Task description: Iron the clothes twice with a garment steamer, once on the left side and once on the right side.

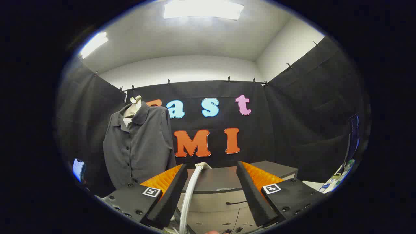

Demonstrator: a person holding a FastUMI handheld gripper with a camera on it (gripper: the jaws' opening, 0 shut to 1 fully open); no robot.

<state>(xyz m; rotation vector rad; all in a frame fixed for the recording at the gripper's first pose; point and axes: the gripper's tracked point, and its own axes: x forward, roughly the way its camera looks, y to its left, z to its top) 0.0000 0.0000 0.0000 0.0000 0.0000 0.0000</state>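
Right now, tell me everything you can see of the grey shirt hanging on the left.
The grey shirt is a dark, matte, woven-looking button-front with a rounded collar and long sleeves. It hangs upright on a pale mannequin neck form, buttoned down the front, against the black booth wall. It sits beyond and left of the hand-held gripper, whose fingers are open and apart from it. The white hose does not touch it.

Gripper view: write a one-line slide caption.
Open tool faces a cabinet, a white hose rising between its fingers; the grey shirt hangs ahead, beside them.
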